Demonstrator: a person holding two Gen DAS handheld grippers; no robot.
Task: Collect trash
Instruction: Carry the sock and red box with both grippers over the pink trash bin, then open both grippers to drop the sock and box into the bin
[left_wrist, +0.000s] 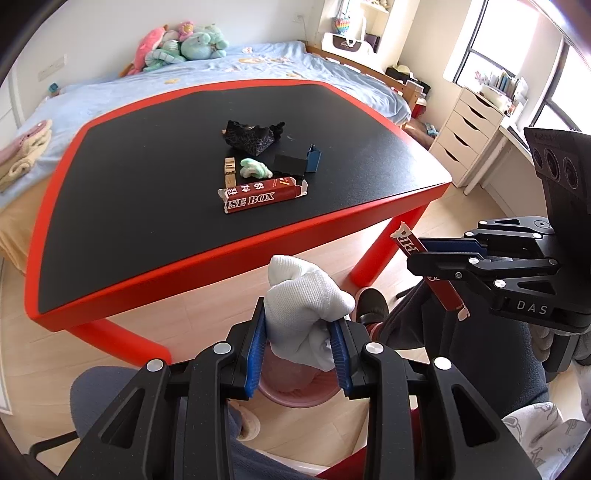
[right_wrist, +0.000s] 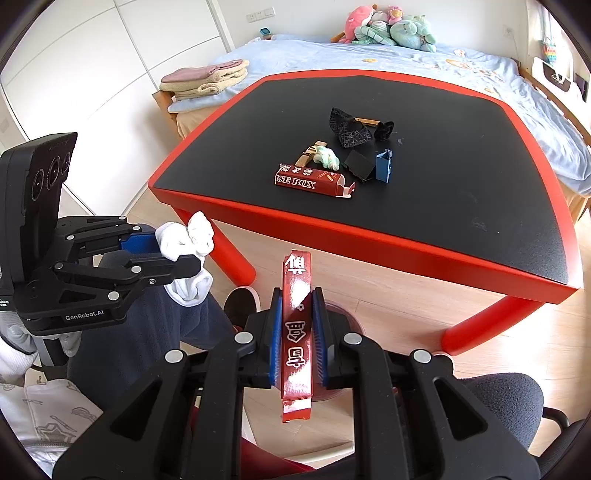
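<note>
My left gripper (left_wrist: 298, 345) is shut on a crumpled white cloth (left_wrist: 303, 306), held off the table above a pink bin (left_wrist: 295, 391) on the floor. My right gripper (right_wrist: 297, 332) is shut on a flattened red carton (right_wrist: 296, 332) that stands upright between the pads, also off the table; the pink bin's rim (right_wrist: 347, 317) shows behind its right finger. Each gripper appears in the other view: the right gripper (left_wrist: 424, 254) with the red carton (left_wrist: 439, 288), the left gripper (right_wrist: 173, 253) with the white cloth (right_wrist: 188, 243). On the black table top (left_wrist: 147, 184) lie a red box (left_wrist: 258, 194), a green wad (left_wrist: 255, 168), a black patterned wrapper (left_wrist: 251, 138), a black card (left_wrist: 290, 164), a blue piece (left_wrist: 314, 157) and a tan wooden piece (left_wrist: 229, 171).
The table has a red rim (left_wrist: 221, 258) and red legs (left_wrist: 373, 254). A person's legs and a shoe (left_wrist: 371, 302) are under the grippers on the wooden floor. A bed (left_wrist: 184, 74) with plush toys stands behind the table, white drawers (left_wrist: 465, 133) to the right.
</note>
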